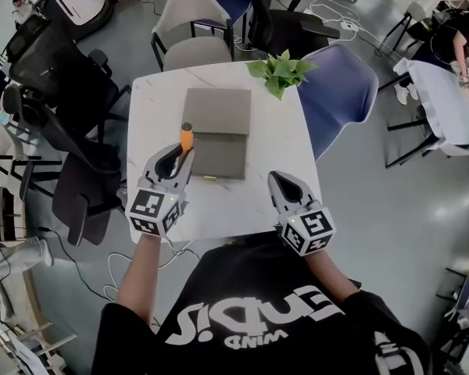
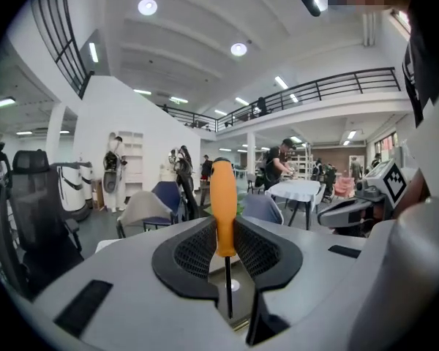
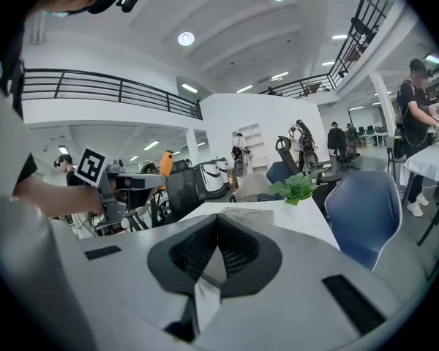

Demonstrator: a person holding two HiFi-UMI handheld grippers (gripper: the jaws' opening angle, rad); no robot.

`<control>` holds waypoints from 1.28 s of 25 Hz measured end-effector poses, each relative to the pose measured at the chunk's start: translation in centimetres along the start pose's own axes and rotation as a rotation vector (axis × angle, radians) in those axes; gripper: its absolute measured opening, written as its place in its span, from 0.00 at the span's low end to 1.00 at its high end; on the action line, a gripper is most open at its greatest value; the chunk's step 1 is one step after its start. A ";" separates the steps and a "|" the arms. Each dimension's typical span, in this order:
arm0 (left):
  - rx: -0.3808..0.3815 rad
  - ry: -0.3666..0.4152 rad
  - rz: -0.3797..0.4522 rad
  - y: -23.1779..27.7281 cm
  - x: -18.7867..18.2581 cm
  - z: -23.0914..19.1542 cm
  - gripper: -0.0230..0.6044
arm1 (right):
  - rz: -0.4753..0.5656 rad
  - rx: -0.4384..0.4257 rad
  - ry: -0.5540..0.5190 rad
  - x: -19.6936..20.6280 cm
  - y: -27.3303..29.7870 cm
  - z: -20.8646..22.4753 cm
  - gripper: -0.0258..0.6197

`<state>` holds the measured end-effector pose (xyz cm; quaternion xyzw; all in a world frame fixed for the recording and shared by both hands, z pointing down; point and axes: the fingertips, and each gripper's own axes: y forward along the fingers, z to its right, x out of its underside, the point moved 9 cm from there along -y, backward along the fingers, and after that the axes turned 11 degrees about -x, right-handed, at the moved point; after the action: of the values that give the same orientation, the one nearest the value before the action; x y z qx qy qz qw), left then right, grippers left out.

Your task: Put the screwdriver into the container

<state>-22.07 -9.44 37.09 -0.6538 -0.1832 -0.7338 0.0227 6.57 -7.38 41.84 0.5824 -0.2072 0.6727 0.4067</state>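
Left tongs (image 1: 180,159) pinched the orange-handled screwdriver with a thin dark shaft (image 2: 222,203). The pads clamped the lower handle, handle end up and shaft hanging below the tips. The flat grey rectangular container (image 1: 227,155) lay on the white marble desk (image 1: 293,135) just ahead of these tongs, the screwdriver at its near left edge and not inside it. Right tongs (image 1: 282,183) were pressed together with nothing between them, level with the left pair, the container ahead and to their left. A green leafy plant (image 1: 281,73) stood beyond the container at the desk's far edge.
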 end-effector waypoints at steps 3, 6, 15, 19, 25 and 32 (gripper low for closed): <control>0.021 0.056 -0.034 1.9 0.1 -0.7 0.17 | 0.000 0.003 0.007 0.1 0.3 0.5 0.06; 0.044 0.112 -0.070 3.6 0.7 -1.4 0.17 | 0.000 0.013 0.016 0.2 0.4 0.9 0.06; 0.149 0.231 -0.142 7.5 3.0 -1.7 0.17 | -0.005 0.048 0.039 0.6 -0.2 2.2 0.06; 0.192 0.307 -0.159 9.1 4.2 -0.9 0.17 | -0.002 0.063 0.036 0.6 -0.6 2.7 0.06; 0.238 0.348 -0.219 11.1 6.5 -0.1 0.17 | 0.008 0.096 0.043 0.6 -1.1 3.2 0.06; 0.273 0.372 -0.308 12.9 10.3 0.7 0.17 | 0.003 0.129 0.056 0.8 -1.6 3.7 0.06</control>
<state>-19.37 -19.12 50.22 -0.4629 -0.3705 -0.8046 0.0321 10.10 -8.99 43.14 0.5881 -0.1529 0.7013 0.3727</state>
